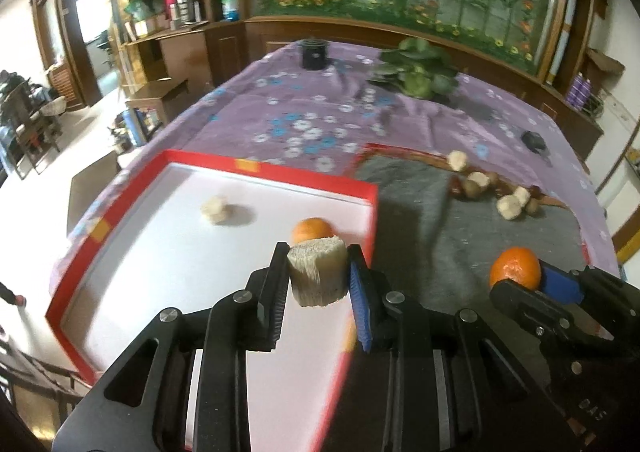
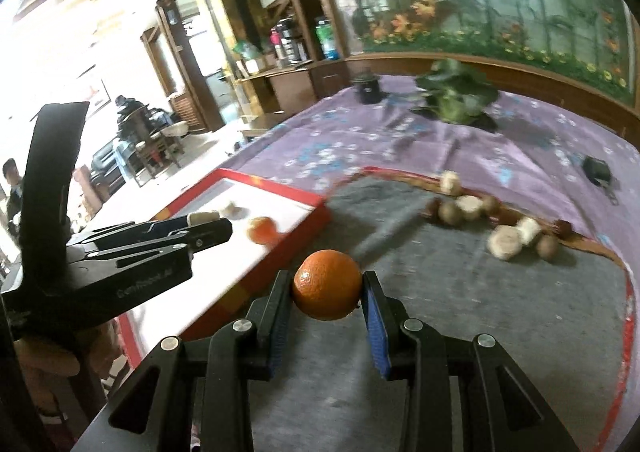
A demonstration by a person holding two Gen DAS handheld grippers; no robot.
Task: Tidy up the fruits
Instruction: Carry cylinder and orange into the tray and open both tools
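My left gripper (image 1: 318,272) is shut on a pale fibrous sugarcane chunk (image 1: 317,272) and holds it above the white floor of the red-rimmed box (image 1: 276,171). In the box lie one orange (image 1: 312,230) and another pale chunk (image 1: 216,209). My right gripper (image 2: 326,288) is shut on an orange (image 2: 327,284) above the grey mat (image 2: 460,304), just right of the box (image 2: 280,191). That orange also shows in the left wrist view (image 1: 515,267). Several pale chunks and brown fruits (image 2: 508,236) lie at the mat's far edge.
A purple flowered cloth (image 1: 312,107) covers the table. A green leafy plant (image 1: 416,71) and a black jar (image 1: 314,51) stand at the back. A small black object (image 1: 534,140) lies at the right. The table's left edge drops to the floor.
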